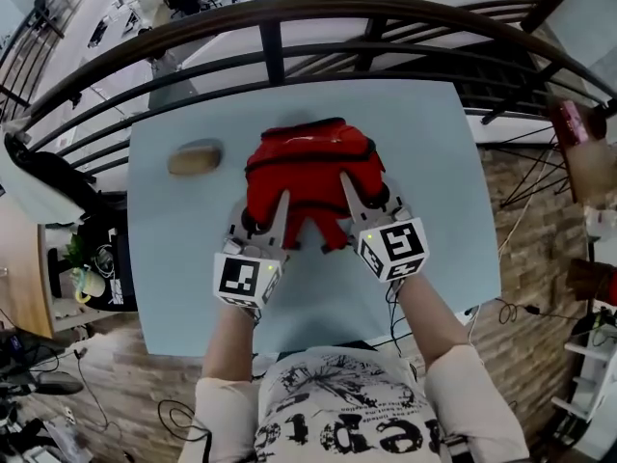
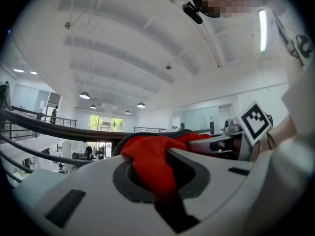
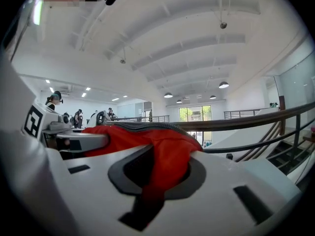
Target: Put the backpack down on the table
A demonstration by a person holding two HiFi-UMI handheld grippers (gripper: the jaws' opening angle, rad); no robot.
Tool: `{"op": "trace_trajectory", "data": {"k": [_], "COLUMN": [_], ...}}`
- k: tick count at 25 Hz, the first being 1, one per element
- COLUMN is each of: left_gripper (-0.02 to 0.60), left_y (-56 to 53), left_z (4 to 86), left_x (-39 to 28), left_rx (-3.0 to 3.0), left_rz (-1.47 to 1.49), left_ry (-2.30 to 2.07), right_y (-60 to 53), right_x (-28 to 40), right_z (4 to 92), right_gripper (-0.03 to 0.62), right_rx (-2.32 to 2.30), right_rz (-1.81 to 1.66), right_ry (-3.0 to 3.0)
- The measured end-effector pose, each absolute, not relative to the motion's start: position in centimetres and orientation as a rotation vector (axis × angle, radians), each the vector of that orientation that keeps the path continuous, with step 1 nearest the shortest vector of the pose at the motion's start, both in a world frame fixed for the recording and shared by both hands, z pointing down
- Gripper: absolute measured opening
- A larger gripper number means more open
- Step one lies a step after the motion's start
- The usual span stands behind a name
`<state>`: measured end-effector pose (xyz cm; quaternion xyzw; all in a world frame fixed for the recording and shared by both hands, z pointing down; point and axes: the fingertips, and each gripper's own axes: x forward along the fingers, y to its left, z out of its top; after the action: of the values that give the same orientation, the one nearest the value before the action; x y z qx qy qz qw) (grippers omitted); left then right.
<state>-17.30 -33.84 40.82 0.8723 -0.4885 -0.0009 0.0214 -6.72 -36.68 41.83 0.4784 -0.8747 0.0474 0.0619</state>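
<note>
A red backpack [image 1: 308, 167] lies on the pale blue table [image 1: 439, 162], near its middle. My left gripper [image 1: 268, 215] is at the bag's near left side and my right gripper [image 1: 364, 201] at its near right side. In the left gripper view, red fabric [image 2: 147, 156] of the bag is pinched between the shut jaws of the left gripper [image 2: 165, 183]. The right gripper view shows the same: red fabric [image 3: 167, 151] caught in the right gripper [image 3: 152, 181]. Both grippers point roughly level, away from the person. The bag's underside is hidden.
A brown oval object [image 1: 196, 157] lies on the table to the left of the bag. A dark curved railing [image 1: 280, 27] runs just past the table's far edge, with a lower floor beyond it. Bare tabletop shows on the bag's right and near sides.
</note>
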Motion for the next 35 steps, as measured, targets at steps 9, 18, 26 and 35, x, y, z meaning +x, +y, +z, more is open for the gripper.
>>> {"op": "trace_trajectory", "data": {"k": [9,18,26,35], "left_gripper": [0.038,0.038,0.038,0.059], "left_y": [-27.1,-22.0,-19.4,-17.7], "left_z": [45.8,50.9,55.5,59.8], "left_x": [-16.0,-15.5,-15.2,-15.6], "left_rx": [2.587,2.491,2.401,2.325], "left_rz": [0.019,0.038,0.095,0.181], "left_ry": [-1.508,-1.467,-1.441,-1.422], "right_y": [-30.2,-25.3,-22.7,-21.4], "right_x": [-5.3,-4.6,-4.1,-4.0], "right_z": [46.5,51.1,55.6,60.2], "right_gripper": [0.054,0.066,0.094,0.159], "right_rx": [1.373,1.306,1.323,1.255], "right_rz": [0.226,0.283,0.315,0.415], "right_ry": [-2.62,-2.609,-2.548,-2.487]}}
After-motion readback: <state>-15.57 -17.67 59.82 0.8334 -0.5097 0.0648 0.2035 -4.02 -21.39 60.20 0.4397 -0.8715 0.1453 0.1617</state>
